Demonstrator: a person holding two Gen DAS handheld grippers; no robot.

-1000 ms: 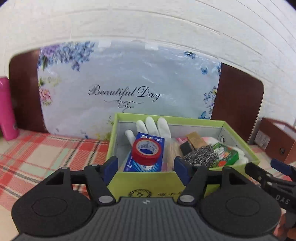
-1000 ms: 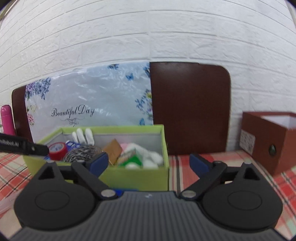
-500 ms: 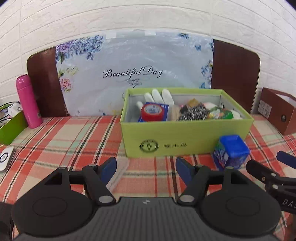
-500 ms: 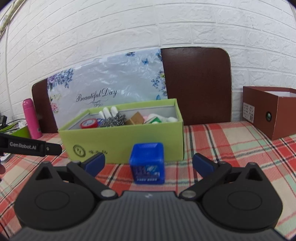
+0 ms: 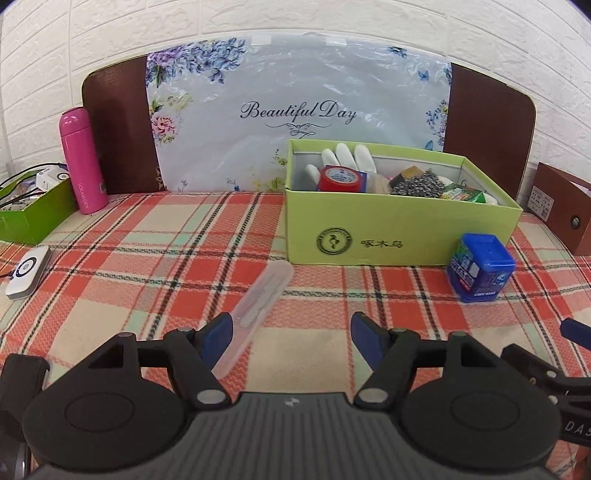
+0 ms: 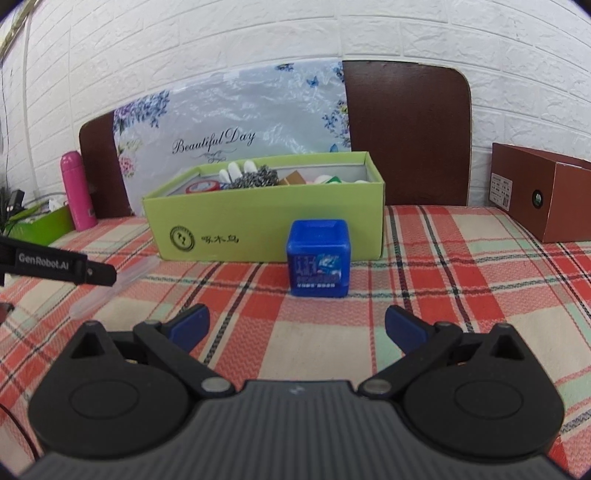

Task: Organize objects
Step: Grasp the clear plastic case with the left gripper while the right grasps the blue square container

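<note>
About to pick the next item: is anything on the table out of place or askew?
Two things sit outside the green box: a blue cube container on the cloth against the box's front, and a clear flat plastic case lying diagonally on the cloth. Nothing looks spilled or damaged.

Pink flask point(image 5: 83, 162) beside floral board point(image 5: 295, 118); brown box point(image 6: 543, 195) far right.

A home room, it seems: a checked cloth point(image 5: 155, 280) covers the surface, behind it stand a white brick wall point(image 5: 332, 22) and a flowered board point(image 5: 295, 110), with a pink flask point(image 5: 82, 162) left of that board.
</note>
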